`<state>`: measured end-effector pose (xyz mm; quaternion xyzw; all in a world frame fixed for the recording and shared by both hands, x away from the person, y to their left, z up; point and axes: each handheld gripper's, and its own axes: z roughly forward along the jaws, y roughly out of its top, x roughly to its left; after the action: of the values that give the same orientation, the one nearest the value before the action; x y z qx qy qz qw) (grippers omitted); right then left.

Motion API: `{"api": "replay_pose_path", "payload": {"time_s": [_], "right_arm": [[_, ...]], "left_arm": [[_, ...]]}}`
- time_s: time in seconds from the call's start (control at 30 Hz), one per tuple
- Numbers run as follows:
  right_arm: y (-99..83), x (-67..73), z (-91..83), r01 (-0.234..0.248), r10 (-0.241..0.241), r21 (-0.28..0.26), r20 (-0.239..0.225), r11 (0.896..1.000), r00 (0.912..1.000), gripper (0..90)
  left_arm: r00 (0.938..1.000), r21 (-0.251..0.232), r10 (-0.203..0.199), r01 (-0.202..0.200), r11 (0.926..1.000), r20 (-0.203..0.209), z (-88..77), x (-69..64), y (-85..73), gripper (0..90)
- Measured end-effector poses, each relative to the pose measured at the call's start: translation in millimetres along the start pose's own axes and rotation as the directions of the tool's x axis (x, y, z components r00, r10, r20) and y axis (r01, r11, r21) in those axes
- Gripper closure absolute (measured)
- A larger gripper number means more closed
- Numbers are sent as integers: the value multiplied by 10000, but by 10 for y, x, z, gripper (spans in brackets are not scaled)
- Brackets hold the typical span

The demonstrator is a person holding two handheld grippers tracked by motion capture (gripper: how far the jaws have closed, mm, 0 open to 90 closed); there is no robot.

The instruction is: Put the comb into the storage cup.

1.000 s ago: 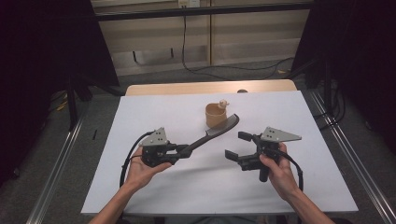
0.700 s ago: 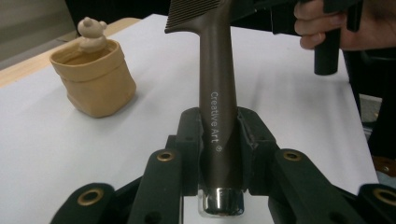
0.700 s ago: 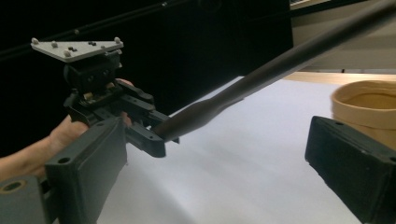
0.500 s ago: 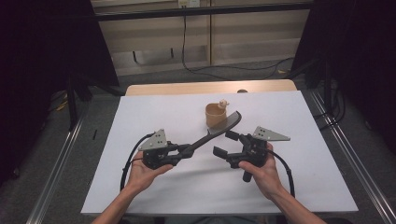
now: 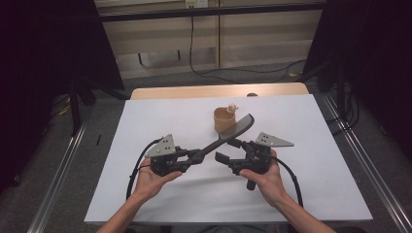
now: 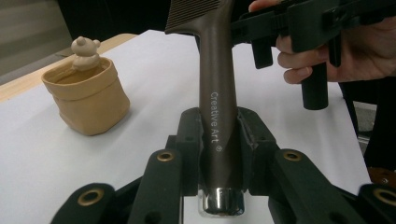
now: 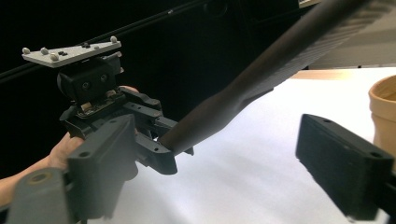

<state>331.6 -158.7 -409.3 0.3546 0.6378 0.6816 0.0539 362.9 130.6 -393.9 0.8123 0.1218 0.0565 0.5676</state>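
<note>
The left tongs (image 5: pixel 194 156) are clamped on the handle end of a dark brown comb (image 5: pixel 228 133), holding it slanted up toward one o'clock above the white tabletop (image 5: pixel 145 121). The right tongs (image 5: pixel 228 150) stand wide apart around the comb's shaft, jaws just closing in, pads not yet pressing. At twelve o'clock of the comb's toothed end sits a small tan pouch-like cup (image 5: pixel 224 120), soft and wrinkled, a little bear figure (image 6: pixel 85 49) perched at its rim. The handle reads "Creative Art".
</note>
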Motion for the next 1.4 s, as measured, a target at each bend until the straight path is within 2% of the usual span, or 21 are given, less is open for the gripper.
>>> {"api": "replay_pose_path", "payload": {"time_s": [0.2,0.27,0.47,0.77,0.8,0.93,1.0,1.2,1.4], "right_arm": [[-31,-19,74,-161,162,174,-50,9997,9999,258],[-34,-22,82,-244,246,178,-108,9995,9996,275],[-43,-40,111,-483,486,138,-246,9987,9985,398],[-46,-33,123,-627,629,72,-400,9980,9972,475],[-44,-33,121,-649,652,69,-433,9979,9969,490],[-47,-38,127,-825,822,-28,-538,9966,9952,570],[-51,-44,131,-966,963,-27,-635,9953,9933,609],[-55,-61,146,-1765,1735,-213,-999,9841,9798,680],[-59,-70,138,-2066,2014,-339,-1160,9778,9726,709]], "left_arm": [[9999,43,75,-75,10000,103,20,-13,4,728],[9999,96,80,-81,9999,123,25,-12,-1,727],[9998,129,84,-87,9999,204,50,-14,-11,727],[9999,156,109,-110,9998,110,54,-8,-18,727],[9999,160,102,-103,9998,25,47,-7,-18,727],[9999,67,115,-116,9999,115,42,-3,-18,727],[9999,61,142,-143,9999,91,46,-5,-22,727],[9997,108,236,-237,9997,72,66,-6,-46,727],[9993,152,375,-376,9992,53,109,-18,-59,727]]}}
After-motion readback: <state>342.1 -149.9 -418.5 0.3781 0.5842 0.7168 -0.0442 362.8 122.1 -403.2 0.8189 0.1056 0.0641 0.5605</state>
